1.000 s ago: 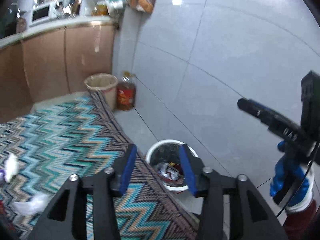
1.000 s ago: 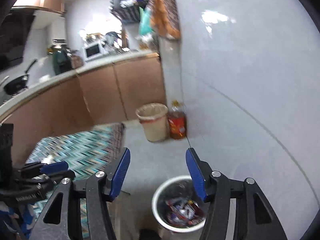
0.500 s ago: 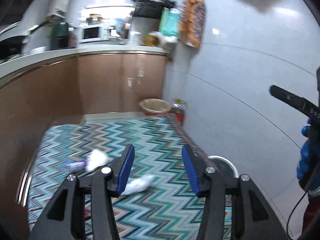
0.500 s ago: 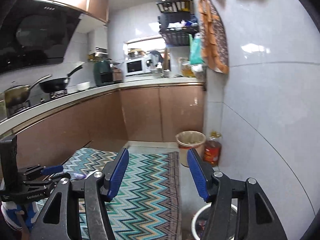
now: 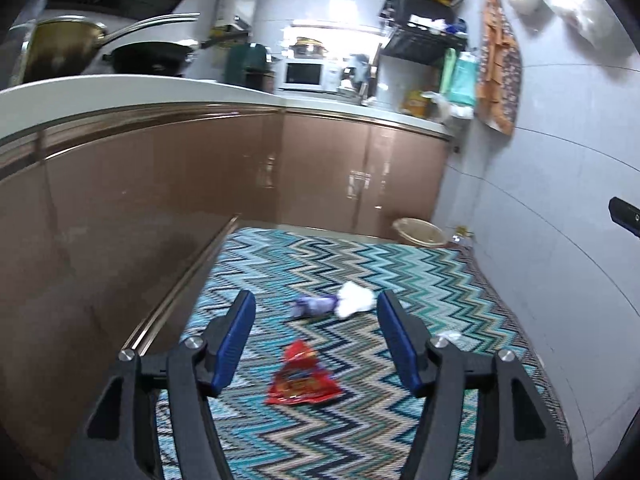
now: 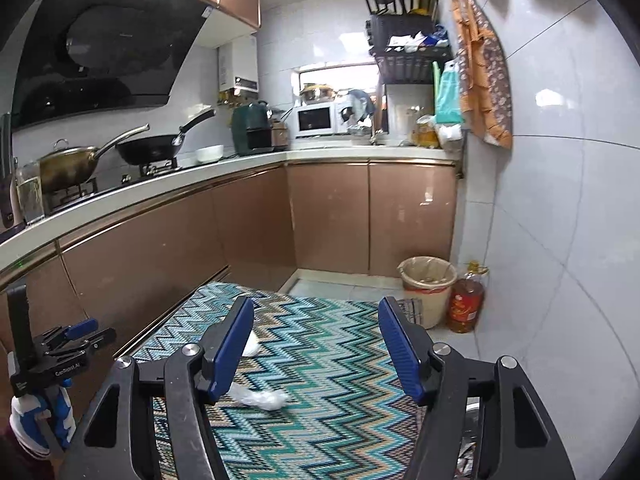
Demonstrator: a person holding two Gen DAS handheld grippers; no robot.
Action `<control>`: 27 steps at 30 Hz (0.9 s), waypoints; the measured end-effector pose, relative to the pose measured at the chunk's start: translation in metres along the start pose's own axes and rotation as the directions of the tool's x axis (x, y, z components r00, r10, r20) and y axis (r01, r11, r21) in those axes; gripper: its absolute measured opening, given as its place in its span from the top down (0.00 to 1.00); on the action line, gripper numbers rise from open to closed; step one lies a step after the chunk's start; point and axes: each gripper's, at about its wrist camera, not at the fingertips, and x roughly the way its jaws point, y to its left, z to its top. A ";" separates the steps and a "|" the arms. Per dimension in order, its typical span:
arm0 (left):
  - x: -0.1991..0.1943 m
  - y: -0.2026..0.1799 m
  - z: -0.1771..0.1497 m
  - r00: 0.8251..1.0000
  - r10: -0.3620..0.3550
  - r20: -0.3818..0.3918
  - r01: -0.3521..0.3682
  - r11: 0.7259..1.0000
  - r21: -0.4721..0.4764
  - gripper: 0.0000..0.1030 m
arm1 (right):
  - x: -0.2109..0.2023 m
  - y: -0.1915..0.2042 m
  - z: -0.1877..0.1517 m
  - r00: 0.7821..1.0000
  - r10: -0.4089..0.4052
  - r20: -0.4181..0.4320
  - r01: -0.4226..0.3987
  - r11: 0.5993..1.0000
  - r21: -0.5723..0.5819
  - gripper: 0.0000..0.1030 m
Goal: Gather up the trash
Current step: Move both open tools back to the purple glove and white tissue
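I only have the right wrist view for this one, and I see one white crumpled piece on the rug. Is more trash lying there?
Observer: Yes. The left wrist view shows a red snack wrapper flat on the rug.
Operator: Anything beyond it?
Observer: A purple wrapper lies against a white crumpled wad, further up the rug.
Operator: Is the left gripper carrying anything?
Observer: No. The left gripper has just been opening its jaws, with nothing between them.

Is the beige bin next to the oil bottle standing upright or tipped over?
Upright. In the right wrist view the beige bin stands on the floor with its lined rim facing up, beside the oil bottle.
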 end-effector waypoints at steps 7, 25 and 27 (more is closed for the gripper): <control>0.002 0.036 -0.024 0.998 0.057 -0.023 -0.058 0.997 -0.041 0.37 | 0.034 0.026 -0.011 0.997 0.026 -0.073 -0.027 0.999 -0.020 0.39; 0.113 0.100 -0.006 0.941 -0.242 -0.235 0.216 0.968 -0.132 0.37 | 0.155 0.057 -0.032 0.943 0.156 -0.293 -0.174 0.984 -0.036 0.49; 0.141 0.097 0.000 0.920 -0.278 -0.275 0.254 0.959 -0.122 0.37 | 0.175 0.058 -0.034 0.929 0.173 -0.326 -0.192 0.981 -0.027 0.52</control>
